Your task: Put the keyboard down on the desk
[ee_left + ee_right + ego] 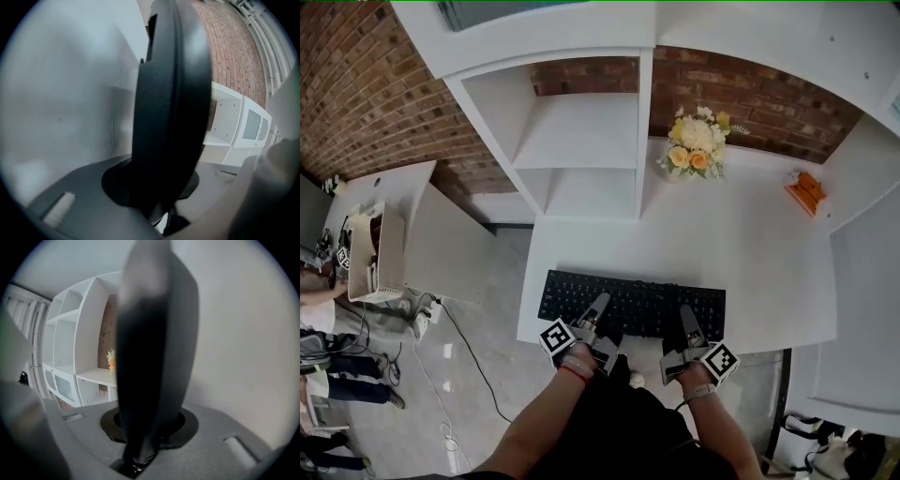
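In the head view a black keyboard (pixel 633 298) lies lengthwise over the front part of the white desk (pixel 750 253). Whether it rests on the desk or hangs just above it I cannot tell. My left gripper (pixel 598 309) is shut on its near edge left of the middle. The right gripper (pixel 687 317) is shut on the same edge further right. In the left gripper view the keyboard (pixel 171 98) shows edge-on as a dark slab between the jaws. It looks the same in the right gripper view, where the keyboard (pixel 152 352) fills the middle.
A bunch of flowers (pixel 696 145) stands at the back of the desk, and an orange object (pixel 806 190) at its far right. A white shelf unit (pixel 581 131) rises at the back left. A side table with a basket (pixel 370 253) and floor cables (pixel 469 361) are to the left.
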`<state>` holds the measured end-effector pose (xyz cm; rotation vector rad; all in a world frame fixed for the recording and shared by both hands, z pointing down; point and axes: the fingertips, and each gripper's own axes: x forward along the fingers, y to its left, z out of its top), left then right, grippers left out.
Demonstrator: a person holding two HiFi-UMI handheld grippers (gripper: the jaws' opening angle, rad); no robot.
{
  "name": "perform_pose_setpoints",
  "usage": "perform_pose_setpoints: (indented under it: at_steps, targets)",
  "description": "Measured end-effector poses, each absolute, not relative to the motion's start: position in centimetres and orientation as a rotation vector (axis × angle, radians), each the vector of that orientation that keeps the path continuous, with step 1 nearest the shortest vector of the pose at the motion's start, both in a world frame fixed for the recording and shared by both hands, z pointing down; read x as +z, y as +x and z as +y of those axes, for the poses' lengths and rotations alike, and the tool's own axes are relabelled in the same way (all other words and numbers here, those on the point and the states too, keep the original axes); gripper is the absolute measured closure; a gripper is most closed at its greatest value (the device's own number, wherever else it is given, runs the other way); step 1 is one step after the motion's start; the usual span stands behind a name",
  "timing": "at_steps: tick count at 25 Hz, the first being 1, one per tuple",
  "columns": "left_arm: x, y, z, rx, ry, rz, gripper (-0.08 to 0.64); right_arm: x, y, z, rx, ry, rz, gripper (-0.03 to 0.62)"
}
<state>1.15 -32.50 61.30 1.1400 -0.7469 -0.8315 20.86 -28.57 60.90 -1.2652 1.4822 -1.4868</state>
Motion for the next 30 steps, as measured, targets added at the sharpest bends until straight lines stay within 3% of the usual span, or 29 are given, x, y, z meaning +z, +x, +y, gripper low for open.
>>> perform_pose_setpoints:
  at_steps: [22, 27, 30]
  targets:
    - [63.2, 1.7, -39.7, -0.738, 1.063, -0.805, 0.474, 63.0, 21.4, -35.5, -1.621, -1.312, 1.330, 0.514]
    - [63.3, 1.9, -40.5, -0.736, 1.088, -0.749, 0.365, 63.3, 21.5, -36.6, -1.654, -1.311, 1.295, 0.515]
    - [62.6, 2.7, -39.7, -0.665, 1.176, -0.686, 0.349, 63.7, 21.8, -36.8, -1.669, -1.323, 1.285, 0.517]
